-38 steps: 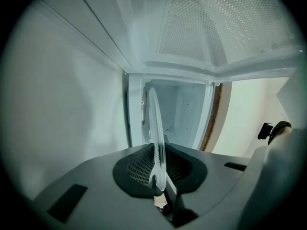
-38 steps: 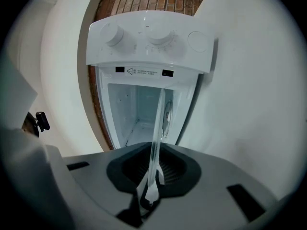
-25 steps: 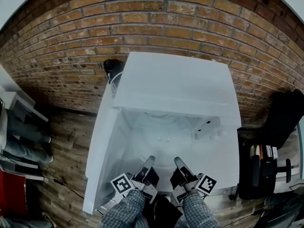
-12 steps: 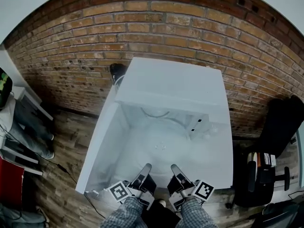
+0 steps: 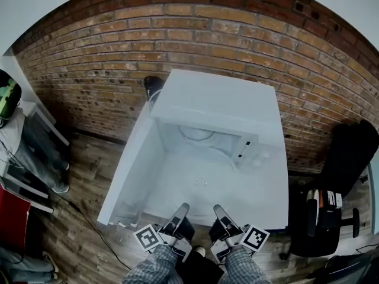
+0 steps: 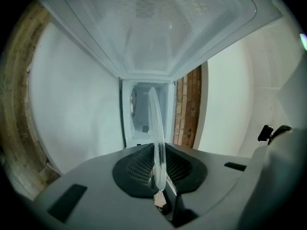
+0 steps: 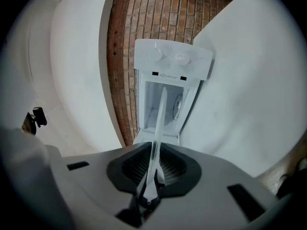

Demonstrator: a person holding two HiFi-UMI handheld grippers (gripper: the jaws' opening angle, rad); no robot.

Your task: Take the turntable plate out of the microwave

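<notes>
The clear glass turntable plate (image 5: pixel 201 185) hangs level in front of the white microwave (image 5: pixel 222 102), outside its open cavity (image 5: pixel 201 136). My left gripper (image 5: pixel 182 210) is shut on the plate's near rim, and my right gripper (image 5: pixel 218 210) is shut on the same rim beside it. In the left gripper view the plate (image 6: pixel 156 123) runs edge-on out of the shut jaws of the left gripper (image 6: pixel 158 178) toward the cavity. The right gripper view shows the plate (image 7: pixel 160 111) the same way, clamped in the right gripper (image 7: pixel 154 169), with the microwave's control panel (image 7: pixel 172 63) beyond.
The microwave door (image 5: pixel 125 173) stands swung open on the left. A brick wall (image 5: pixel 89 58) rises behind. A black office chair (image 5: pixel 346 158) is at the right, a seated person's legs (image 5: pixel 35 147) at the left, and wooden floor (image 5: pixel 77 229) lies below.
Both grippers have drawn back from the microwave with the plate in them. More of the empty cavity now shows beyond the plate's far rim.
</notes>
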